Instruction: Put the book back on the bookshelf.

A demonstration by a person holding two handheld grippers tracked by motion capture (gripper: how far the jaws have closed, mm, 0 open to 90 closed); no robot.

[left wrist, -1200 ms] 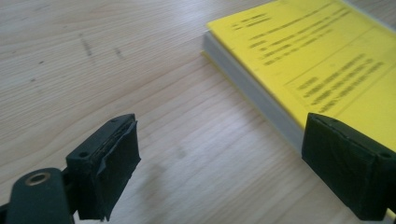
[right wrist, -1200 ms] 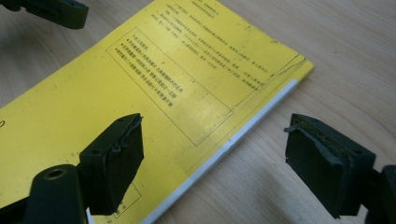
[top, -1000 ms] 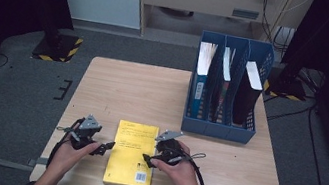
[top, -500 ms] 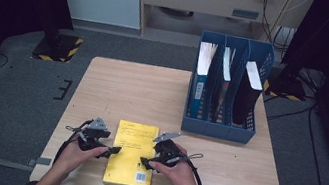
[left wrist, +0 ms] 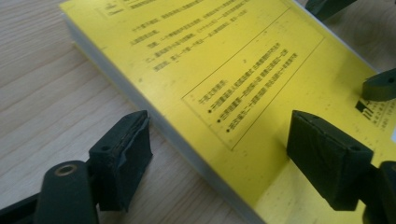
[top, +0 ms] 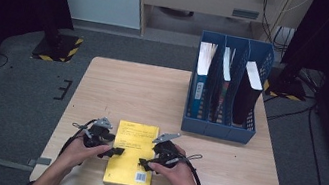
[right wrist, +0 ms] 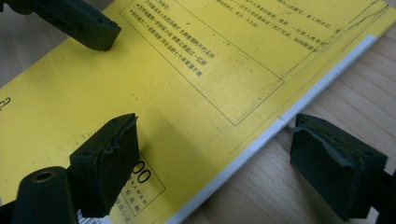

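Note:
A yellow book (top: 132, 153) lies flat, back cover up, near the table's front edge. My left gripper (top: 114, 151) is at its left edge. In the left gripper view the left gripper (left wrist: 224, 163) straddles that edge of the book (left wrist: 224, 70), one jaw over the wood and one over the cover. Its jaws have just been closing, and the pads are not pressing on the book. My right gripper (top: 144, 164) is at the right edge. In the right gripper view the right gripper (right wrist: 222, 163) stands open across the edge of the book (right wrist: 187, 70).
A blue three-slot file holder (top: 220, 127) with upright books and folders stands at the table's back right. The wooden table (top: 152, 95) is bare behind the book. A person's hands come in from the front edge.
My left gripper has moved right, up to the book's left edge. The right gripper and the book have stayed in place.

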